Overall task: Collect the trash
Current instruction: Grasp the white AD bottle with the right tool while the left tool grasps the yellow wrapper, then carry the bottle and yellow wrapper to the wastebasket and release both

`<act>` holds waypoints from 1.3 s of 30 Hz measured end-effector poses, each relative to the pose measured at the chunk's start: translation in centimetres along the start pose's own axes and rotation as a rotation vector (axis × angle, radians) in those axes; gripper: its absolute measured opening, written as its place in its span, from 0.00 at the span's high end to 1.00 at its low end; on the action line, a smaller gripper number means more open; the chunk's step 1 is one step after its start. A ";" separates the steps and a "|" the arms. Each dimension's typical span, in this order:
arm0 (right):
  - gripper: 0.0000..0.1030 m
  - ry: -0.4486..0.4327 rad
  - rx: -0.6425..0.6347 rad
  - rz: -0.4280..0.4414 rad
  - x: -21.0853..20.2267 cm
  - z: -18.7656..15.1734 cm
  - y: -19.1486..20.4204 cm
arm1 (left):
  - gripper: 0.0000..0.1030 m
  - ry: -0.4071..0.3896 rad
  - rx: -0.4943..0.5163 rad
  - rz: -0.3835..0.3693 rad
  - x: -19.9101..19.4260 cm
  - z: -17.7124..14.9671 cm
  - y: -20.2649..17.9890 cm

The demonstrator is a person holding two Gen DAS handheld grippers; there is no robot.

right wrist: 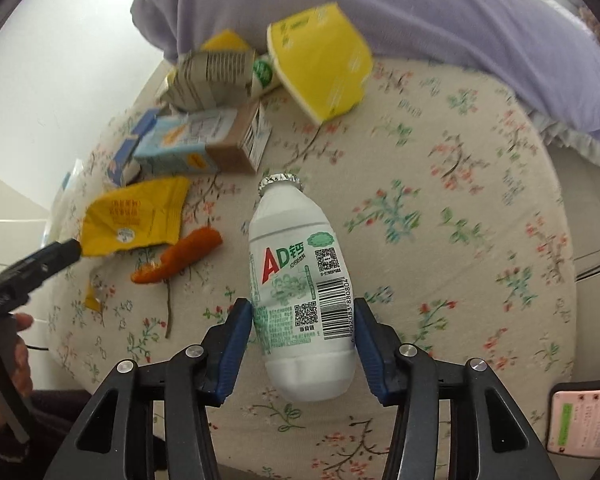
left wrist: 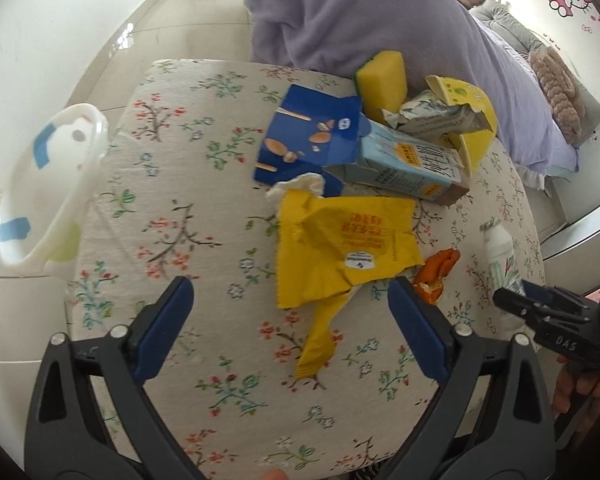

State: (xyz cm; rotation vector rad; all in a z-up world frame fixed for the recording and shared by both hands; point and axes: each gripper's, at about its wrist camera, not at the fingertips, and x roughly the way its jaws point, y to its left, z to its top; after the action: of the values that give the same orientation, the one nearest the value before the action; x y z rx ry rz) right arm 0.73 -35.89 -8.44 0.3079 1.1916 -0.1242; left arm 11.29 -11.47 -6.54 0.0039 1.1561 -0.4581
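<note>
The right gripper (right wrist: 303, 340) was clamped around a white AD drink bottle (right wrist: 298, 280) lying on the floral tablecloth (right wrist: 440, 220). The left gripper (left wrist: 290, 316) was spread wide, empty, above a yellow wrapper (left wrist: 340, 248); orange peel (left wrist: 434, 276) lay beside it.

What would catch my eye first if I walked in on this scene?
Probably the white AD bottle lying on the flowered cloth, right between the right tongs, whose blue pads sit at its sides. Next, the big yellow wrapper ahead of the wide-open left tongs, with orange peel beside it.
</note>
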 end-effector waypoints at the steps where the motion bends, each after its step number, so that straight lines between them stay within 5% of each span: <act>1: 0.50 -0.011 0.005 0.000 -0.3 0.0 -0.2 | 0.10 0.002 0.000 -0.009 0.2 0.0 -0.1; 9: 0.50 -0.047 0.042 0.011 -1.5 0.2 -1.7 | 0.28 0.005 0.010 -0.059 1.5 0.2 -1.0; 16: 0.50 -0.061 0.042 0.018 -1.4 1.0 -1.7 | 0.72 0.033 -0.011 -0.080 2.6 0.3 -0.7; 22: 0.50 -0.080 0.045 0.028 -1.7 1.6 -1.6 | 0.93 0.016 -0.034 -0.151 1.5 0.5 -0.7; 39: 0.50 -0.150 0.049 0.085 -3.9 2.7 -0.3 | 0.96 -0.124 -0.011 -0.221 -4.2 0.6 0.4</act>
State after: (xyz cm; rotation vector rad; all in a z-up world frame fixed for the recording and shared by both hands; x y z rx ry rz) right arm 1.67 -37.25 -4.00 0.3850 1.0262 -0.1008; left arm 10.64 -9.80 -2.67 -0.1614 1.0413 -0.6393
